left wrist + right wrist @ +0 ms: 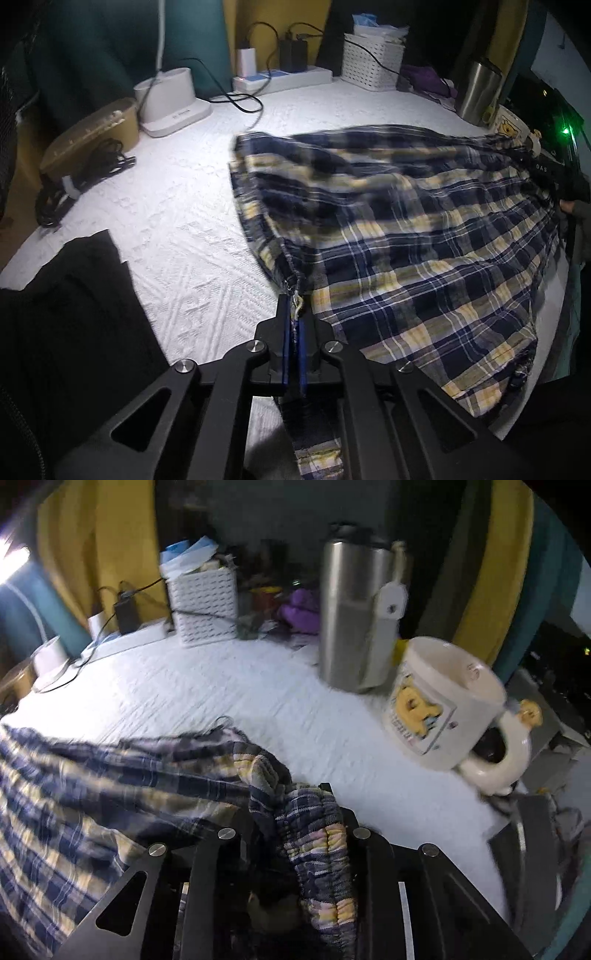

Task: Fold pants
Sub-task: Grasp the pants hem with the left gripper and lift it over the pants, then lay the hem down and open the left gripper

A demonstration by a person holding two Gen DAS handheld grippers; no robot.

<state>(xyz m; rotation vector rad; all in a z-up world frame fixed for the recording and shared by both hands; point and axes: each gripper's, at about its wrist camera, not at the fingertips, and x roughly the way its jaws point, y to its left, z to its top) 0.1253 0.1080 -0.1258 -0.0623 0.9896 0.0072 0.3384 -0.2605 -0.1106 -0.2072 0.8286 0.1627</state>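
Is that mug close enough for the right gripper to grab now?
Probably not yet: the mug stands near, across bare bedcover, but the right gripper has its jaws full of the pants' waistband.

A: Left wrist view? 
B: Looks steeply down along its fingers over the plaid pants (406, 229) towards the white basket (371, 61) at the wall.

A: Right wrist view? 
B: Close above the waistband, facing the steel tumbler (351, 616). Both share pants, basket, tumbler.
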